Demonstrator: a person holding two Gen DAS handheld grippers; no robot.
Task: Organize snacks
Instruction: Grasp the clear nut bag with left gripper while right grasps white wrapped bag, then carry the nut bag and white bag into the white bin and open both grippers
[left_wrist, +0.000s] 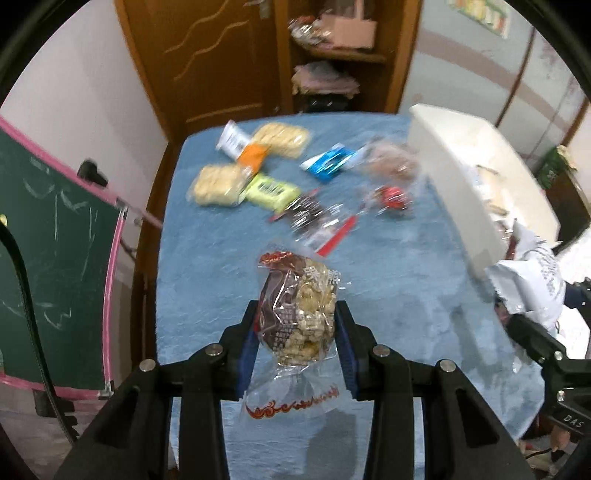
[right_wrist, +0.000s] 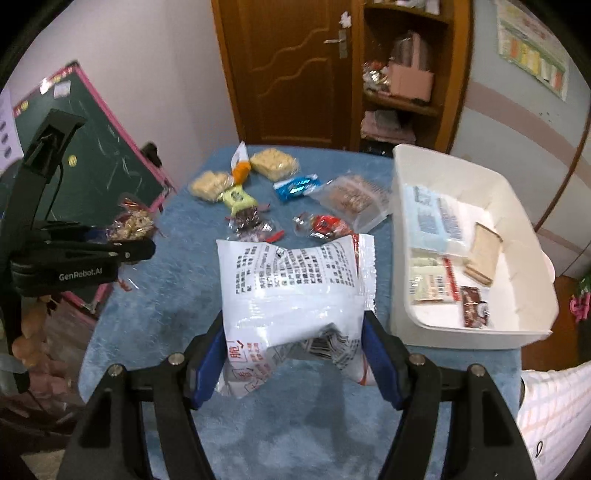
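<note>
A table under a fuzzy blue cloth (right_wrist: 173, 295) stands before a brown wooden door (right_wrist: 291, 70) (a green chalkboard leans to the left). The left gripper (left_wrist: 297, 321) is clamped on a clear packet of nut brittle (left_wrist: 299, 314). The right gripper (right_wrist: 295, 332), jaws wide, grips a white printed snack bag (right_wrist: 295, 284). Both are held above the cloth. Right of the cloth's scattered packets sits a white plastic bin (right_wrist: 524, 221) holding more snacks.
</note>
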